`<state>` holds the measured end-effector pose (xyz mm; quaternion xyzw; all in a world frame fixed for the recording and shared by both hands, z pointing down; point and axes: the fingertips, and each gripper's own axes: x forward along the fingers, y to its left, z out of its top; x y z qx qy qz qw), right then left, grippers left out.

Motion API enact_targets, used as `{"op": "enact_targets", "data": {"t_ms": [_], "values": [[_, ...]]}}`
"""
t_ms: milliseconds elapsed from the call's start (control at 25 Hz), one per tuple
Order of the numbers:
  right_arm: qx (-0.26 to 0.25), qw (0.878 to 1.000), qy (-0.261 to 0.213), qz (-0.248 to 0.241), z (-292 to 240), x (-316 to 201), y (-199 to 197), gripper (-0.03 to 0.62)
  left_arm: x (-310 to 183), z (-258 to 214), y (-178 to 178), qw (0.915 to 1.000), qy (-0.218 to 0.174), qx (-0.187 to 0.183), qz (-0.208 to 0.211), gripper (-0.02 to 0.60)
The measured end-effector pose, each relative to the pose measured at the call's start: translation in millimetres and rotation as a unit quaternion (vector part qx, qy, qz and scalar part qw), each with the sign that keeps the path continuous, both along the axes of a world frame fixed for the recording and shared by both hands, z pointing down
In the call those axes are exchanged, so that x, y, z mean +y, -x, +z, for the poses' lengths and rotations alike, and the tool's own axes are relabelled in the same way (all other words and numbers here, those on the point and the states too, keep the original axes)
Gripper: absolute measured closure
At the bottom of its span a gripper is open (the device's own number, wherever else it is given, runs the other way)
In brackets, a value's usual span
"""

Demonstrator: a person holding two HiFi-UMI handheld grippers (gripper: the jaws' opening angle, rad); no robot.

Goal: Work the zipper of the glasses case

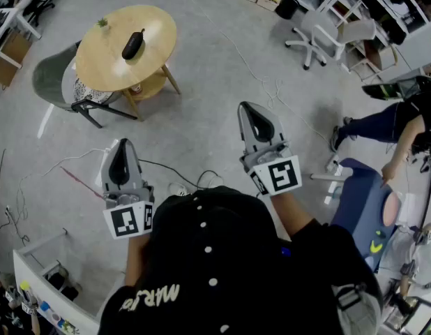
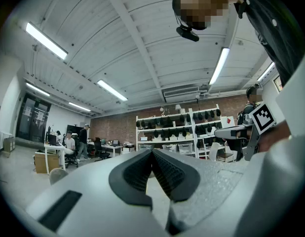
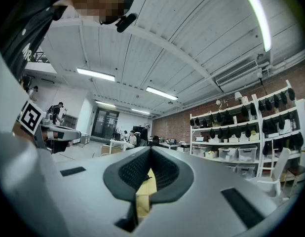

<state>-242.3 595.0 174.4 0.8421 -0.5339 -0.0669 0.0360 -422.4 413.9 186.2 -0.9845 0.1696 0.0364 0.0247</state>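
Note:
The glasses case [image 1: 133,45], dark and oblong, lies on a round wooden table [image 1: 160,30] at the upper left of the head view, well ahead of both grippers. My left gripper [image 1: 122,142] [image 2: 152,152] is held level over the floor, jaws shut with nothing between them. My right gripper [image 1: 247,106] [image 3: 150,149] is held a little farther forward, also shut and empty. In the right gripper view a strip of the wooden table [image 3: 144,194] shows through the slot under the jaws. The zipper is too small to make out.
A grey chair [image 1: 51,79] stands left of the table, and a small plant [image 1: 102,23] sits on it. Cables [image 1: 62,165] trail over the concrete floor. At the right are a white office chair [image 1: 327,37], a seated person [image 1: 404,121] and a blue chair [image 1: 362,201]. Shelving [image 2: 177,132] lines the far wall.

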Motion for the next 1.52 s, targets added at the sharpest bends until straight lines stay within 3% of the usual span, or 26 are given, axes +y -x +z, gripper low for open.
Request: {"op": "enact_targets", "data": {"t_ms": [240, 400, 520, 800, 880, 960, 1000, 1520], "values": [[-0.005, 1.000, 0.003, -0.008, -2, -7, 1, 0.595, -5, -1, 0, 1.0000, 0.001, -0.004, -0.005, 0.578], [-0.020, 0.999, -0.014, -0.021, -2, -8, 3, 0.594, 2, -6, 0, 0.9996, 0.014, 0.013, 0.018, 0.578], [-0.025, 0.999, -0.026, -0.028, -3, -11, 3, 0.594, -6, 1, -1, 0.9998, 0.015, -0.008, -0.003, 0.578], [-0.025, 0.999, -0.011, -0.036, 6, -28, 3, 0.570, -19, 8, -1, 0.9998, 0.003, -0.015, -0.012, 0.577], [-0.030, 0.999, -0.011, -0.044, 8, -37, 5, 0.515, -27, 10, -1, 0.9998, 0.016, -0.010, -0.008, 0.537], [-0.035, 0.998, -0.017, -0.045, 6, -44, 6, 0.439, -37, 11, -2, 0.9996, 0.026, -0.010, -0.009, 0.427], [-0.037, 0.998, -0.020, -0.042, 5, -47, 6, 0.425, -41, 11, -1, 0.9994, 0.030, -0.011, -0.010, 0.403], [-0.050, 0.999, -0.010, 0.012, 22, -85, 20, 0.413, -95, 27, 27, 0.9985, 0.041, -0.026, 0.025, 0.383]]}}
